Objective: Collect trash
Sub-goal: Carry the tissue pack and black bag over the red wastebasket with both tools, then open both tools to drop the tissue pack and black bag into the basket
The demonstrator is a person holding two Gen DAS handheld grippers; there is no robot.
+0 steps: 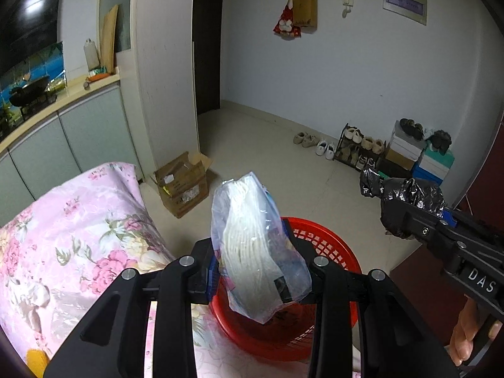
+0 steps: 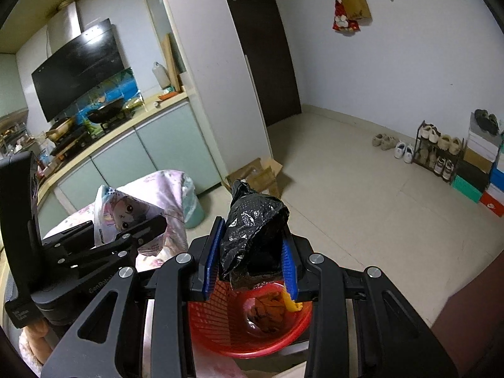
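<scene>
My left gripper (image 1: pixel 252 271) is shut on a clear plastic bag of white stuff (image 1: pixel 255 239), held upright over the near rim of a red mesh basket (image 1: pixel 327 245). In the right wrist view that bag (image 2: pixel 126 214) shows a cartoon face, with the left gripper (image 2: pixel 138 233) beside it. My right gripper (image 2: pixel 250 264) is shut on a crumpled black plastic bag (image 2: pixel 252 230), just above the red basket (image 2: pixel 220 321), which holds orange scraps (image 2: pixel 267 312). From the left wrist view the black bag (image 1: pixel 409 195) and the right gripper (image 1: pixel 400 217) are at the right.
A pink floral cloth (image 1: pixel 63 239) covers the surface under the basket. An open cardboard box (image 1: pixel 182 182) lies on the tiled floor. A shoe rack (image 1: pixel 359 148) and stacked boxes (image 1: pixel 419 154) stand by the far wall. Kitchen counter (image 2: pixel 132 126) at left. A hand (image 1: pixel 469 334) grips the right handle.
</scene>
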